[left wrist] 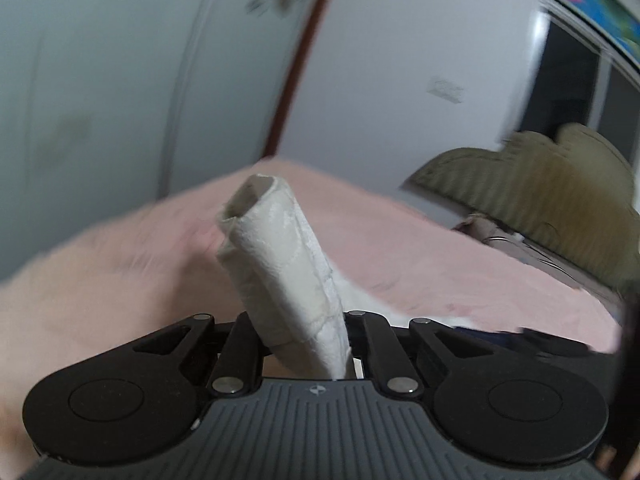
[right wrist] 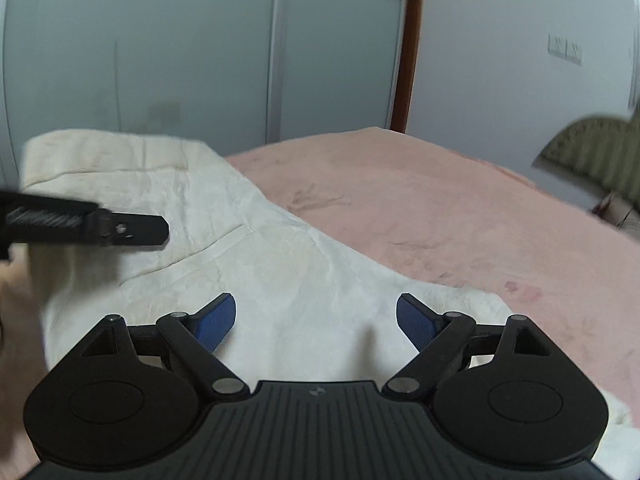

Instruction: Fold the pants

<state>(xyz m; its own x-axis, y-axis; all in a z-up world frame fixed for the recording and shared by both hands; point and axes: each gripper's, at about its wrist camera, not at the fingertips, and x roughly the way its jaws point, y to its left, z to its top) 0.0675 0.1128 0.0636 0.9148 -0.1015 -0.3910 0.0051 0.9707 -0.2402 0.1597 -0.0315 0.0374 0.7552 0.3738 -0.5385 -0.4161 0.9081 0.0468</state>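
in the left tongs [left wrist: 308, 344], a pants [left wrist: 280, 256] fold points forward, seemingly upward.

Your left wrist view looks forward along its fingers [left wrist: 280, 264], tilted up toward the wall [left wrist: 400, 80], with the bed [left wrist: 120, 280] close below and the headboard [left wrist: 540, 184] at 3 o'clock. Your right wrist view sits just above the pants [right wrist: 280, 272], facing the same wall, the headboard at 3 o'clock and the left gripper [right wrist: 160, 234] entering at 9 o'clock. Both views share the pink bed, wall and headboard
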